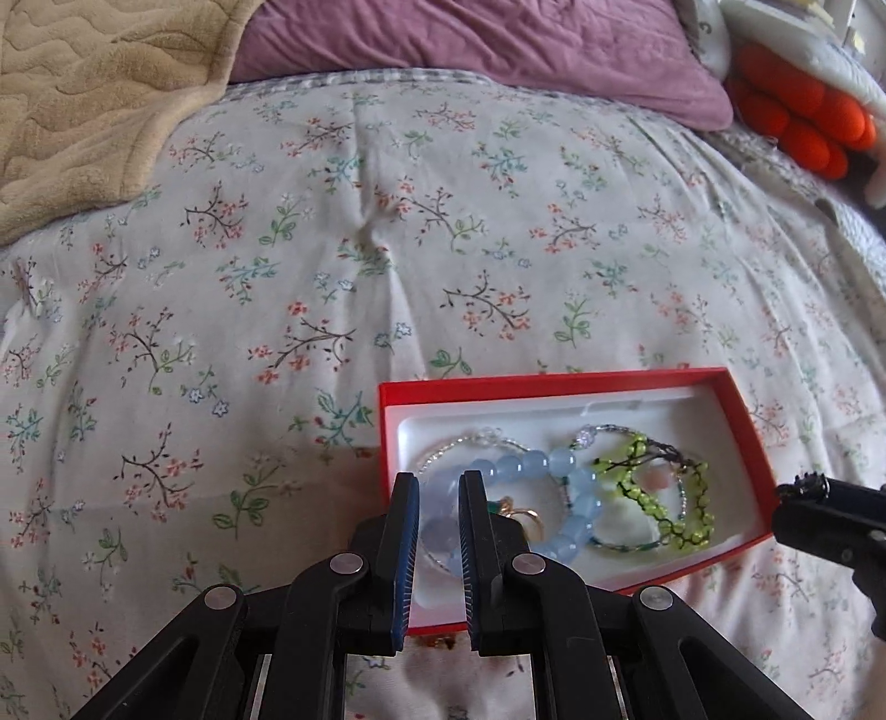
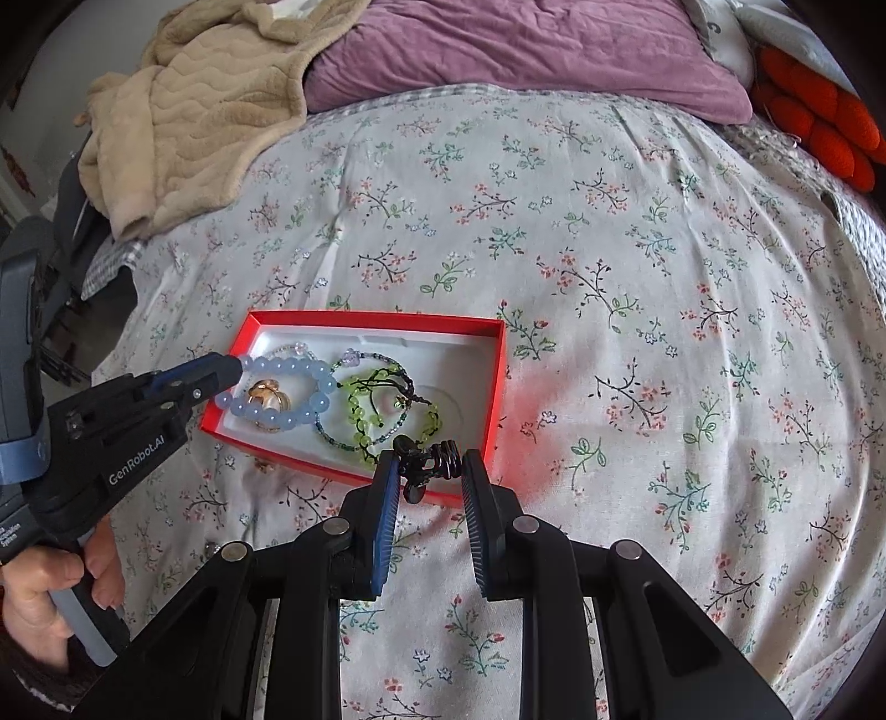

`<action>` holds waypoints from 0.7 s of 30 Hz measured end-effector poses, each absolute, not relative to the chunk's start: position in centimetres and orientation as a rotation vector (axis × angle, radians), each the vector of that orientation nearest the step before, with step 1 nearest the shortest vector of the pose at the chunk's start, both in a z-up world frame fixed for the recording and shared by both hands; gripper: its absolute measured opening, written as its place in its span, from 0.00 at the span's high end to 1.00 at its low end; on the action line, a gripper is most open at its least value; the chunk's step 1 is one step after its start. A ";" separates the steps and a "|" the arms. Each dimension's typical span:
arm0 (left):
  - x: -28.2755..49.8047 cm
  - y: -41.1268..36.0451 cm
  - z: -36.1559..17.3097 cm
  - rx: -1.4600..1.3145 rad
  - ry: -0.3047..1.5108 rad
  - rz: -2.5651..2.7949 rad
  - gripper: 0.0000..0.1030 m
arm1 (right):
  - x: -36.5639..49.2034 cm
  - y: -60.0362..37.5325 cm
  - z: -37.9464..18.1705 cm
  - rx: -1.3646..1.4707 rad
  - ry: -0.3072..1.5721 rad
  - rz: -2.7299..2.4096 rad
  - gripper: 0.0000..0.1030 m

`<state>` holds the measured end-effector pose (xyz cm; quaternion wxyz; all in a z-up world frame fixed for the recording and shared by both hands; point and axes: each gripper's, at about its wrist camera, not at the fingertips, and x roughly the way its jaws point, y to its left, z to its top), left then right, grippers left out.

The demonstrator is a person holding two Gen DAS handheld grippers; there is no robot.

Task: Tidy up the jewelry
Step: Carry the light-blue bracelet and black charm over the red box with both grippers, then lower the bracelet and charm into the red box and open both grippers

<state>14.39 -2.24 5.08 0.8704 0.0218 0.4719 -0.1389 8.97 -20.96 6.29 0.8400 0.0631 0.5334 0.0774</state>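
A red box with a white insert lies on the floral bedspread. In it are a blue bead bracelet, gold rings, a green bead bracelet on black cord and thin beaded strands. My left gripper reaches into the box's left end, shut on a bead of the blue bracelet; the same gripper shows in the right wrist view. My right gripper hovers over the box's near right corner, shut on a small black clip-like piece. Its tip shows beside the red box.
A beige blanket, a purple pillow and an orange knobbly cushion lie at the head of the bed. A person's hand grips the left handle. A tiny gold piece lies on the bedspread beside the box.
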 end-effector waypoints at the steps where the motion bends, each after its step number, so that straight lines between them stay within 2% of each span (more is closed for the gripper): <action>1: 14.3 -2.2 5.2 0.046 0.985 -0.294 0.84 | 9.1 -20.9 6.2 0.133 1.129 0.163 0.76; 8: 13.0 -1.2 6.5 0.041 0.967 -0.301 0.56 | 10.4 -20.9 5.4 0.137 1.138 0.145 0.76; 12: 11.6 -0.4 6.7 0.047 0.973 -0.292 0.46 | 11.4 -21.0 4.8 0.152 1.143 0.135 0.76; 14: 10.6 0.1 6.7 0.067 0.972 -0.273 0.37 | 12.0 -21.1 4.7 0.163 1.141 0.129 0.76; 17: 9.6 0.5 6.4 0.083 0.970 -0.262 0.29 | 12.8 -21.2 4.8 0.182 1.135 0.116 0.76; 21: 8.2 1.0 5.8 0.084 0.987 -0.269 0.24 | 13.5 -21.2 4.6 0.181 1.131 0.101 0.76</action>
